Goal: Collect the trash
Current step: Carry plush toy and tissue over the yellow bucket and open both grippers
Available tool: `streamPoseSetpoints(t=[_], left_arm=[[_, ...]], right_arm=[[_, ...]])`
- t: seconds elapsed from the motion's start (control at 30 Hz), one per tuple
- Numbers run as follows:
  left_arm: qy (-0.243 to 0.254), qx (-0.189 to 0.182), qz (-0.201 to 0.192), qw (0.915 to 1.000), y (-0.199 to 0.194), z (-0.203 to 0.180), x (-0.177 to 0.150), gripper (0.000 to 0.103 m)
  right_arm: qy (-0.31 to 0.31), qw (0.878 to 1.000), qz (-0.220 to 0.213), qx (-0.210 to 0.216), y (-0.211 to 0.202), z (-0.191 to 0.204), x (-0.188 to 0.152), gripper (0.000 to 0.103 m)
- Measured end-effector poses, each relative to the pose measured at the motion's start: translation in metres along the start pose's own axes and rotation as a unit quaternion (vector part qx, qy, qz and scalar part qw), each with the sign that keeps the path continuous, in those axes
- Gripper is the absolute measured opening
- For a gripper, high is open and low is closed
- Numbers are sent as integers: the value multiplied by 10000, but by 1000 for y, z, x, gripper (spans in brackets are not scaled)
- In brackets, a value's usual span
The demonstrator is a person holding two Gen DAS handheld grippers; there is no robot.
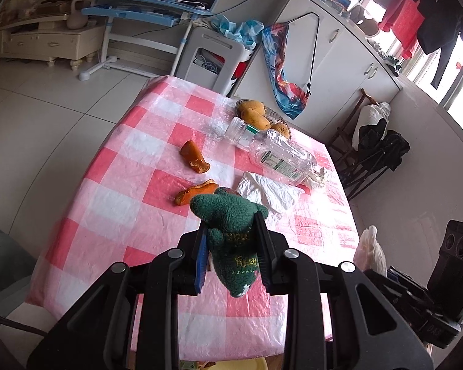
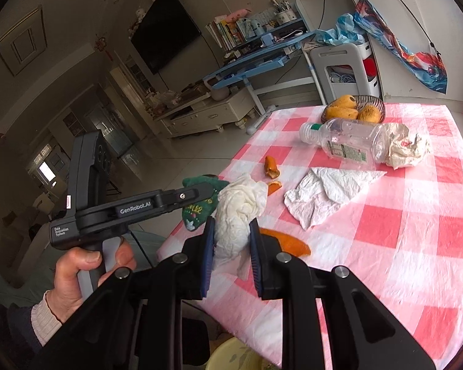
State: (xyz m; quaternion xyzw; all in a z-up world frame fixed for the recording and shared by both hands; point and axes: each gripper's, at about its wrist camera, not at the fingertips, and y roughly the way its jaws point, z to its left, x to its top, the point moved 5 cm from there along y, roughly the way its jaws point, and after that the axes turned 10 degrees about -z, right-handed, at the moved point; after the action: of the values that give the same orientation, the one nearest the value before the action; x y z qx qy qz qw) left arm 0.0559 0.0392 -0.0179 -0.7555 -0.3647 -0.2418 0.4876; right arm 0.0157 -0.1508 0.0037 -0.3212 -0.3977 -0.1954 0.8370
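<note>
My left gripper [image 1: 231,240] is shut on a green fuzzy cloth [image 1: 231,225] with yellow stitching, held above the near part of the pink checked table [image 1: 132,166]. The cloth also shows in the right wrist view [image 2: 200,206]. My right gripper [image 2: 231,237] is shut on a crumpled white tissue [image 2: 240,206], held over the table's near edge. On the table lie orange peel pieces [image 1: 194,157] [image 1: 197,191] [image 2: 285,240], a flat white tissue [image 2: 324,194] [image 1: 268,191], an empty clear bottle [image 2: 345,141] [image 1: 274,151] on its side, and a crumpled paper wad [image 2: 404,148].
A wire basket of mangoes [image 2: 355,109] [image 1: 256,114] stands at the table's far side. A yellow bin rim [image 2: 234,357] [image 1: 40,365] shows below the table's near edge. A white plastic bag [image 1: 370,246] hangs to the right. Chair [image 1: 370,148] and cabinets stand beyond.
</note>
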Motion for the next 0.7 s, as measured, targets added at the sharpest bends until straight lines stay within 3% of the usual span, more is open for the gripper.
streamPoseSetpoints(t=[0.2, 0.57, 0.67, 0.7], left_arm=[[124, -36, 18, 9999, -21, -2, -19, 26], [321, -97, 367, 9988, -56, -11, -88, 26], [424, -85, 517, 9977, -62, -14, -108, 26], [482, -64, 569, 9972, -64, -16, -115, 26]], right_arm=[[102, 9991, 393, 102, -9, 19, -50, 22], [121, 9940, 1083, 84, -29, 40, -123, 24], [115, 9909, 1337, -58, -32, 41, -142, 30], [124, 9898, 1414, -144, -33, 40, -147, 36]])
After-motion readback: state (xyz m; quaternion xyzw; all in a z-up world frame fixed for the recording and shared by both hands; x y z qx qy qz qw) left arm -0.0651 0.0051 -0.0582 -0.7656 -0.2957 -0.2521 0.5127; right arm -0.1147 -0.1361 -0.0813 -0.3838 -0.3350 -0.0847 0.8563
